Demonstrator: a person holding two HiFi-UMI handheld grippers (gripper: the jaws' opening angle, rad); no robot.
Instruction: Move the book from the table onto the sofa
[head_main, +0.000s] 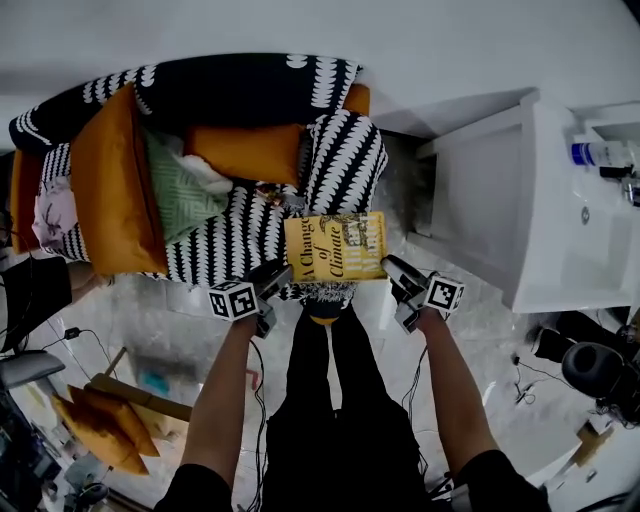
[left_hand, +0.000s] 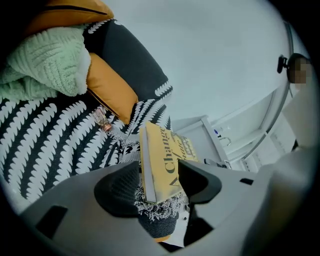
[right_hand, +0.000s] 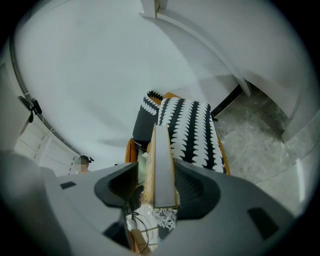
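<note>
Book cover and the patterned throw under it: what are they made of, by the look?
The book: paper or card cover, yellow, matte, no glare; pale page edges show at its side. The throw: woven or knitted fabric, black and white, matte; a frayed fringe hangs at its hem below the book. Fibre unclear.

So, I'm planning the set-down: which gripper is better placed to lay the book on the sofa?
Left, probably. The left gripper is closed on the book over the sofa; the right gripper shows a gap beside the book's edge, so it hardly holds.
</note>
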